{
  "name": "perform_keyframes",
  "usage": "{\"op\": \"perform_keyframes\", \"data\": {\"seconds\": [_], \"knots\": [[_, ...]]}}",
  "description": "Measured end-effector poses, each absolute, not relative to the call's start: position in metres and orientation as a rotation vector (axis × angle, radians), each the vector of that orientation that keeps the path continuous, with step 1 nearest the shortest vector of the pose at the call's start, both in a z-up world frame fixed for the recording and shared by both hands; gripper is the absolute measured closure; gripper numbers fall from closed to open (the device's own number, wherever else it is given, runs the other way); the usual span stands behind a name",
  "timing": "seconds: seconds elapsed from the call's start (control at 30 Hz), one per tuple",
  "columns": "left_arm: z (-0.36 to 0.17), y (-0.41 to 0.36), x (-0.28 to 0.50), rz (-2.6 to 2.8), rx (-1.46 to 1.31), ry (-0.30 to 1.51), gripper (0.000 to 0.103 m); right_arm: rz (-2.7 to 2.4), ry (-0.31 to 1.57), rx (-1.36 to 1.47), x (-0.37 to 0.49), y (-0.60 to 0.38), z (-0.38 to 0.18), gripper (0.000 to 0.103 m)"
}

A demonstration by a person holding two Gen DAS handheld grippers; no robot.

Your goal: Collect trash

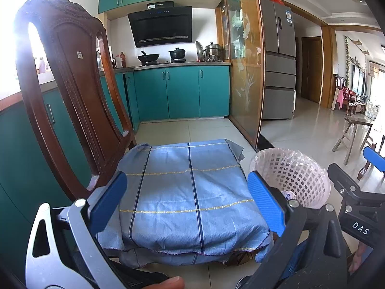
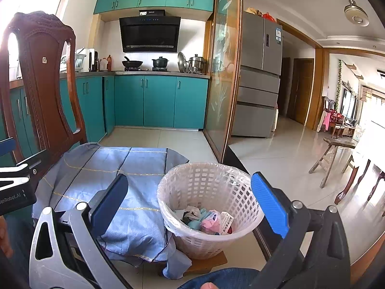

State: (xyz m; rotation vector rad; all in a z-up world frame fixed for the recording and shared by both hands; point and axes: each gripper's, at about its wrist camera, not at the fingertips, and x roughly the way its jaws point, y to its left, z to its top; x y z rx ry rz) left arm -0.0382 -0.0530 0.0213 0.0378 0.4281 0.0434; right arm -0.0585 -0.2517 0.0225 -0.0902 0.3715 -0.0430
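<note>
Right wrist view looked into the basket [image 2: 209, 207], which stood on the floor just beside the cloth [image 2: 115, 168] and already held wrappers [image 2: 207, 219]; the cloth lay bare, so collection seemed nearly finished. The right gripper [image 2: 190, 202] had its jaws wide apart, holding nothing. Only the basket's outer wall [image 1: 291, 175] showed from the left wrist, its contents mostly hidden; the left gripper [image 1: 187, 200] also gaped empty over the cloth.

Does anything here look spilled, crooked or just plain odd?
Nothing is spilled. The blue cloth lies rumpled and crooked over its low stand, one corner drooping to the floor beside the white basket, which holds wrappers and perches on a small wooden board.
</note>
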Motion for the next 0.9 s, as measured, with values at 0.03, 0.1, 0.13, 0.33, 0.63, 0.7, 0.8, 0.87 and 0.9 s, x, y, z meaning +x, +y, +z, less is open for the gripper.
{"op": "perform_keyframes", "data": {"seconds": [0.03,0.1,0.13,0.33,0.63,0.7,0.8,0.87,0.9], "knots": [[0.0212,-0.0528,-0.0385,0.043,0.038,0.428,0.003,-0.043,0.373,-0.092,-0.0585,-0.2508,0.0218,0.003],[0.0210,-0.0522,-0.0377,0.040,0.038,0.428,0.003,-0.042,0.376,-0.094,-0.0593,-0.2499,0.0202,0.003],[0.0209,-0.0521,-0.0378,0.039,0.039,0.428,0.003,-0.041,0.377,-0.094,-0.0594,-0.2497,0.0198,0.003],[0.0186,-0.0501,-0.0370,0.036,0.038,0.434,0.003,-0.039,0.388,-0.096,-0.0579,-0.2493,0.0177,0.003],[0.0155,-0.0475,-0.0343,0.037,0.035,0.443,0.003,-0.036,0.400,-0.095,-0.0559,-0.2500,0.0151,0.003],[0.0150,-0.0473,-0.0340,0.037,0.035,0.444,0.003,-0.035,0.403,-0.096,-0.0553,-0.2498,0.0143,0.003],[0.0141,-0.0465,-0.0340,0.038,0.033,0.444,0.003,-0.034,0.406,-0.098,-0.0536,-0.2494,0.0140,0.003],[0.0132,-0.0458,-0.0338,0.038,0.030,0.446,0.003,-0.032,0.409,-0.098,-0.0530,-0.2487,0.0136,0.003],[0.0127,-0.0454,-0.0342,0.038,0.029,0.447,0.003,-0.032,0.410,-0.099,-0.0530,-0.2483,0.0132,0.003]]}}
